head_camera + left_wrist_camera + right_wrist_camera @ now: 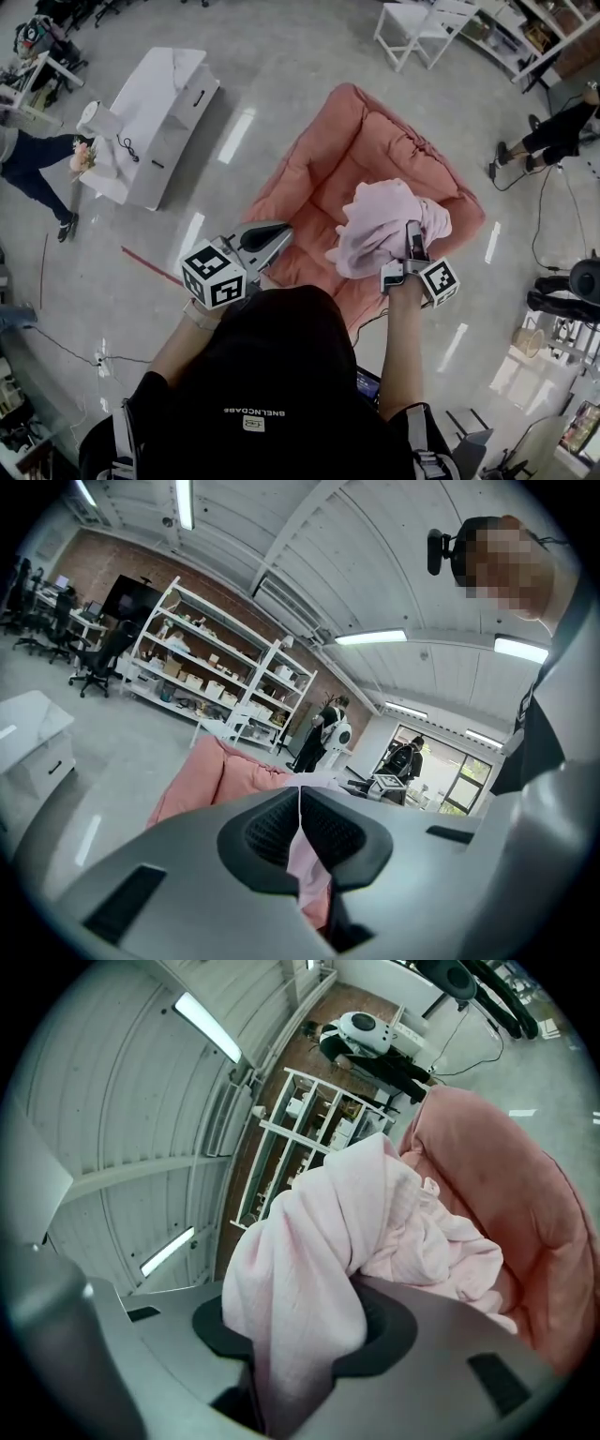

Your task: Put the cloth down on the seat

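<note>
Over seat [506,1176], cloth [375,1213] between right gripper [305,1335] jaws

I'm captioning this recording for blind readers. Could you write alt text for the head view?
Seen from above, the right gripper grips a bunched pale pink cloth over a salmon-pink cushioned seat on a glossy grey floor. The left gripper, jaws together and holding nothing, points toward the seat's near edge.
</note>
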A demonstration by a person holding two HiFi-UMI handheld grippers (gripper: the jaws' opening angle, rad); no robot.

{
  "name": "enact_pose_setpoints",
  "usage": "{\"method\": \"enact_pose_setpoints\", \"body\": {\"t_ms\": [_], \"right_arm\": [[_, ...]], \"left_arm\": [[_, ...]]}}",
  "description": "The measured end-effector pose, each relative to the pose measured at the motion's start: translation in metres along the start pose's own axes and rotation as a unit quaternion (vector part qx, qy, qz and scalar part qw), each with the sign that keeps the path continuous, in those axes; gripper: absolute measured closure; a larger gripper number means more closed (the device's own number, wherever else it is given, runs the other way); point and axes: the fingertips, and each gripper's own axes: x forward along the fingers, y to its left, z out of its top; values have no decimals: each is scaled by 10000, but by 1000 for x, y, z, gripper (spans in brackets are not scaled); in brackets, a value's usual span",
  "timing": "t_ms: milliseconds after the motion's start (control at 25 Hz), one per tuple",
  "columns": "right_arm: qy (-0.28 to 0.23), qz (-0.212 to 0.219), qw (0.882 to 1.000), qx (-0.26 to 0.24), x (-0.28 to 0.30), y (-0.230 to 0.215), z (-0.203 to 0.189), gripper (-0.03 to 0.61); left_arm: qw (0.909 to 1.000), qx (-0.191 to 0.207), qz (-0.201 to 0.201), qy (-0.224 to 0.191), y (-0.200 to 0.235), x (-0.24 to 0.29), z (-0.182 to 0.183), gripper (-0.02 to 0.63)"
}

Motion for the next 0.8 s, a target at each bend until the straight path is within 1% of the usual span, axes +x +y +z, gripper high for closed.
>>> {"method": "enact_pose_setpoints", "body": {"t_ms": [120, 400, 800], "right_arm": [[200, -151, 9997, -81, 13, -26, 0, 385], [607, -479, 9970, -96, 48, -81, -11, 385], [1191, -975, 9873, -397, 86, -151, -35, 385]], "left_arm": [[9999, -78, 150, 5, 6, 6, -6, 594], [9985, -318, 450, 24, 26, 15, -20, 594], [9938, -622, 918, 96, 44, 10, -44, 594]]}}
